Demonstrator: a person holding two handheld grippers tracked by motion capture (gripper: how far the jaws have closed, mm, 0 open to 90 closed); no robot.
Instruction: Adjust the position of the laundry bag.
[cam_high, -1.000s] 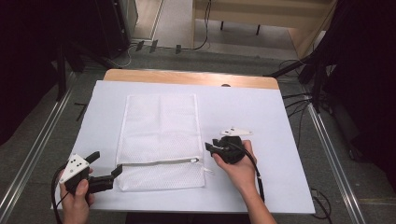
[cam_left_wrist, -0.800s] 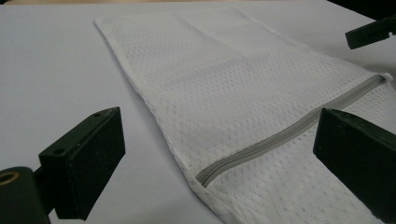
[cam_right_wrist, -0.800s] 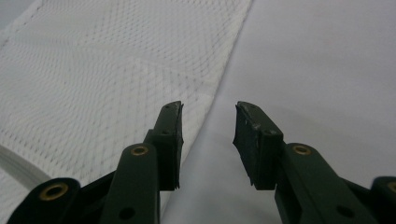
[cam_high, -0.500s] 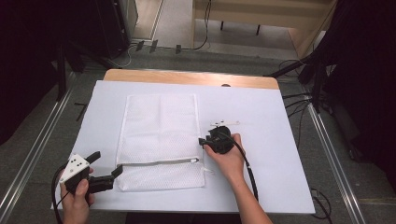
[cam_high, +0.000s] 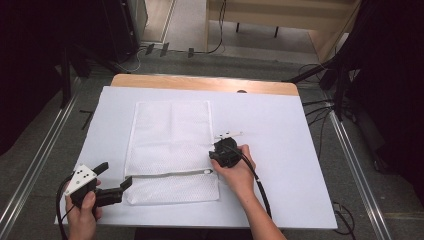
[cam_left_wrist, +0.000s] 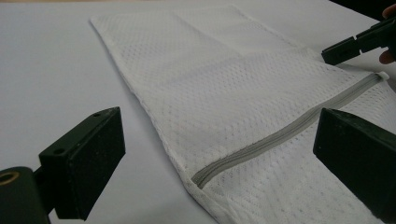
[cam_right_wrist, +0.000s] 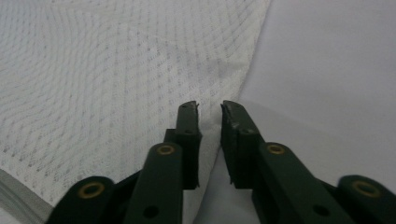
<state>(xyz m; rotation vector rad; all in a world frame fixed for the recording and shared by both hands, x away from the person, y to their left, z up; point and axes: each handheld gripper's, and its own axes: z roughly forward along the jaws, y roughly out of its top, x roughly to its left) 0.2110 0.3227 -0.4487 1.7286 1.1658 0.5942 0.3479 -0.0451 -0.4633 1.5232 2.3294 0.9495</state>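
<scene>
We log the mesh bag, zipper crosswise: right gripper, jaws just narrowed to a slit, nothing pinched, nearest its pull end; left gripper spread.

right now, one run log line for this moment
left gripper: open at mesh bag corner | right gripper: jaws just closing, narrow gap, over bag edge near zipper

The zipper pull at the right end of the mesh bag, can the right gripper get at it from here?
Probably yes: the right gripper sits just above the zipper pull, with nothing between them.
</scene>
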